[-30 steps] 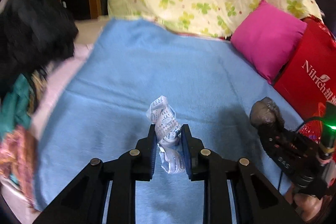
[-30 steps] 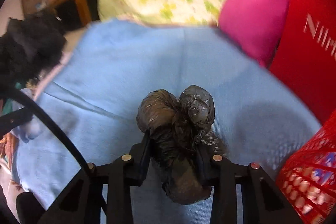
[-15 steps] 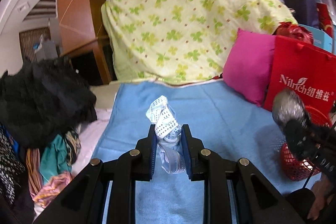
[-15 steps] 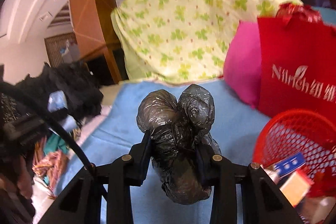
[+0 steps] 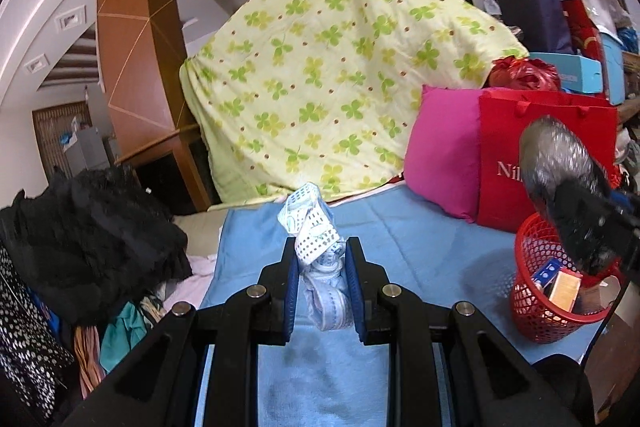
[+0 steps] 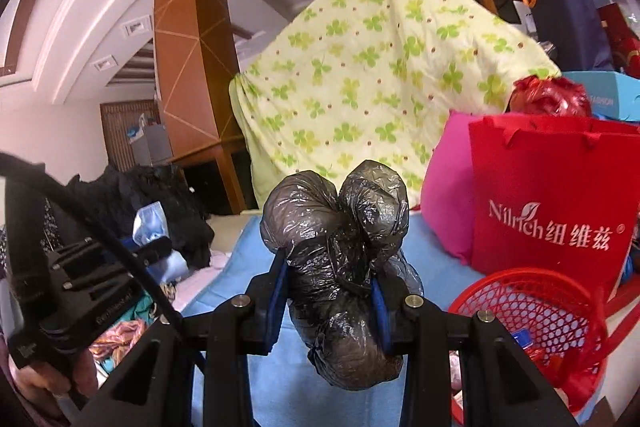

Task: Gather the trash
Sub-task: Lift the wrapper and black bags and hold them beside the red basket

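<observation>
Right wrist: black bag [image 6: 340, 267] clamped between hand-held gripper [image 6: 330, 291] fingers.

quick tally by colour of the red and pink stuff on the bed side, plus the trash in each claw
red: 3, mesh basket, shopping bag, tied plastic bag
pink: 1, cushion
black: 1, crumpled trash bag
white: 1, crumpled wrapper
total: 6

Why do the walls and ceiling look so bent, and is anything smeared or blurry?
Both views are fisheye, so the brown wooden pillar and the ceiling bow and dark corners ring each frame. In the left wrist view the crumpled black plastic bag is motion-smeared, while the white dotted paper wad is sharp. In the right wrist view the same bag is crisp, with glossy highlights.
</observation>
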### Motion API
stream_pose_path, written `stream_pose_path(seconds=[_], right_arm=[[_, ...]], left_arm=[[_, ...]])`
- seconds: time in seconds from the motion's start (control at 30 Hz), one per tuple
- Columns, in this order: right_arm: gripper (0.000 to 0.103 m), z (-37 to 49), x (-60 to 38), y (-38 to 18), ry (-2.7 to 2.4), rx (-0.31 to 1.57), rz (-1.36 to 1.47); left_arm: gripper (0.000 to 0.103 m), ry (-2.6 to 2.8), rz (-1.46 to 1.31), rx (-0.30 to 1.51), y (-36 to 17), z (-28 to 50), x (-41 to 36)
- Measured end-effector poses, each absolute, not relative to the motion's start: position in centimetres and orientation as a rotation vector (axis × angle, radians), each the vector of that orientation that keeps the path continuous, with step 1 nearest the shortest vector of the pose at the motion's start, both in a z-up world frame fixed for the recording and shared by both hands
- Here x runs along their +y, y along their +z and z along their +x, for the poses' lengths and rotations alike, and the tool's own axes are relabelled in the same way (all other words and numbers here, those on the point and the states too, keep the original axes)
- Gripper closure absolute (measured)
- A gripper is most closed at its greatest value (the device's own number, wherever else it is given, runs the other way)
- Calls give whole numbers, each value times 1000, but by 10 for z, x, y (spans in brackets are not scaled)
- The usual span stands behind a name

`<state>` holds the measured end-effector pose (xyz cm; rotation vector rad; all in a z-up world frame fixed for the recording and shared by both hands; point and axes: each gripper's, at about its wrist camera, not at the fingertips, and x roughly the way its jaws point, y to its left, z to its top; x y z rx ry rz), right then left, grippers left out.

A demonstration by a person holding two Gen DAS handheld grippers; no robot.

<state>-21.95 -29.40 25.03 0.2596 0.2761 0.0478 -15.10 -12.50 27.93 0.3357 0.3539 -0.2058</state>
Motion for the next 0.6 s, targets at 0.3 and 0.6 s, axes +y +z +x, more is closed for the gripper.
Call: stream_pose_path(seconds=[0.3, 0.6], right_arm=[[64, -242, -313, 265, 6, 222, 272], [64, -253, -332, 266, -14, 206, 298]], left_arm=[[79, -236, 379, 328, 287, -165, -149], [79, -273, 414, 326, 283, -172, -172]])
